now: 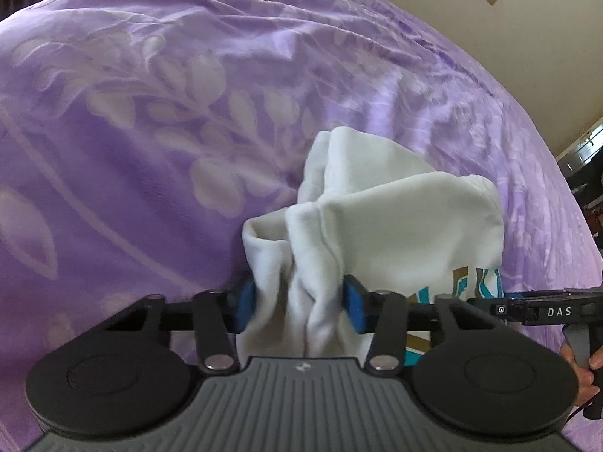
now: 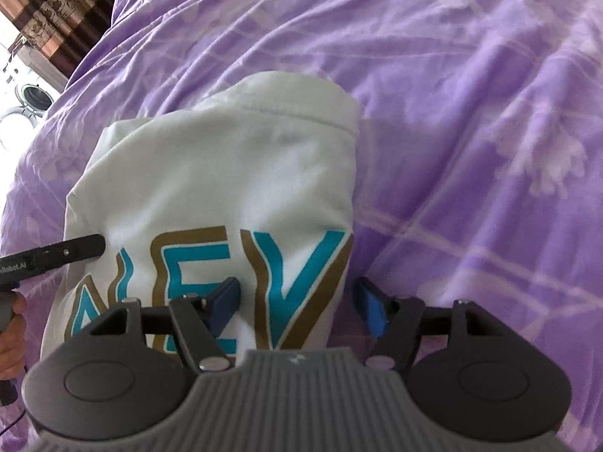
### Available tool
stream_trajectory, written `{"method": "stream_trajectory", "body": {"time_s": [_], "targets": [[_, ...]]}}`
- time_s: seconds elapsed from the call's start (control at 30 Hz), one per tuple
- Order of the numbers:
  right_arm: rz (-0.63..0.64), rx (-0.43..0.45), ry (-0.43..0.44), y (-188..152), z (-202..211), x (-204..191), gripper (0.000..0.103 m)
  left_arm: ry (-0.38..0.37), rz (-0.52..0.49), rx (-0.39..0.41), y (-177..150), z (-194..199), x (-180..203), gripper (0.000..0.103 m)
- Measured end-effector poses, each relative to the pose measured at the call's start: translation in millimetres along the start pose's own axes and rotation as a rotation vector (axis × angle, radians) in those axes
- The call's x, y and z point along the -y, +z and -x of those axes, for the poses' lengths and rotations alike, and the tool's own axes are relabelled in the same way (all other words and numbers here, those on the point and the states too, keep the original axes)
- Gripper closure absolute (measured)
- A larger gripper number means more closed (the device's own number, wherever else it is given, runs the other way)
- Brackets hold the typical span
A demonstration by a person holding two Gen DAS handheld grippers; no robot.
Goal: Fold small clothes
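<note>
A small white garment [image 1: 395, 218] with teal and gold lettering lies partly folded on the purple bedspread. In the left wrist view my left gripper [image 1: 301, 307] has its blue pads closed on a bunched white edge of it. In the right wrist view the garment [image 2: 226, 173] shows its lettering, and my right gripper [image 2: 297, 310] is open, its jaws standing apart over the garment's lower right edge, holding nothing. The left gripper's black body [image 2: 56, 254] reaches in from the left onto the cloth. The right gripper's body [image 1: 546, 310] shows at the right of the left wrist view.
The purple floral bedspread [image 1: 150, 113] covers the whole bed and is wrinkled. Brown curtains [image 2: 56, 11] and a washing machine [image 2: 34, 94] stand beyond the bed's far left. A beige wall [image 1: 508, 37] and dark furniture [image 1: 588, 162] lie to the right.
</note>
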State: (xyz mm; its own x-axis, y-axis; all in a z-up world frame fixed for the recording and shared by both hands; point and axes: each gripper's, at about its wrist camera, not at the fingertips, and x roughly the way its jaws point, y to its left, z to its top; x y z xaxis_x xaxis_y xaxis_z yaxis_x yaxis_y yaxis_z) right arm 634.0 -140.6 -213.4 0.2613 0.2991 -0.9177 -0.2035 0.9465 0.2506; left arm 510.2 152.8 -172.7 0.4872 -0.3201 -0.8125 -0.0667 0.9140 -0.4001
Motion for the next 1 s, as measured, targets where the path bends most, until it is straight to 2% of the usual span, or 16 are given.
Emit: {"method": "stream_trajectory", "body": {"time_s": [0.07,0.13,0.23,0.4,0.63,1.0], "targets": [[0.003,0.0,0.012,-1.6,1.0,0.1,0.052,-0.001,-0.007,-0.004,0.4,-0.5,3.2,0.064],[0.012,0.004,0.012,-2.1,2.4,-4.0,0.056,0.011,-0.019,-0.002,0.3,1.0,7.0,0.069],[0.034,0.026,-0.004,-2.9,7.7,-12.5,0.072,0.024,-0.03,0.01,-1.0,5.8,11.5,0.077],[0.075,0.067,-0.041,-4.5,25.4,-24.8,0.086,0.039,-0.043,0.046,-1.9,22.2,18.7,0.081],[0.118,0.138,-0.05,-12.5,66.2,-43.9,0.091,0.076,-0.089,0.092,-2.9,60.6,36.8,0.083],[0.179,0.274,-0.042,-40.4,160.0,-93.2,0.093,0.107,-0.188,0.217,-22.8,168.7,72.4,0.083]]}}
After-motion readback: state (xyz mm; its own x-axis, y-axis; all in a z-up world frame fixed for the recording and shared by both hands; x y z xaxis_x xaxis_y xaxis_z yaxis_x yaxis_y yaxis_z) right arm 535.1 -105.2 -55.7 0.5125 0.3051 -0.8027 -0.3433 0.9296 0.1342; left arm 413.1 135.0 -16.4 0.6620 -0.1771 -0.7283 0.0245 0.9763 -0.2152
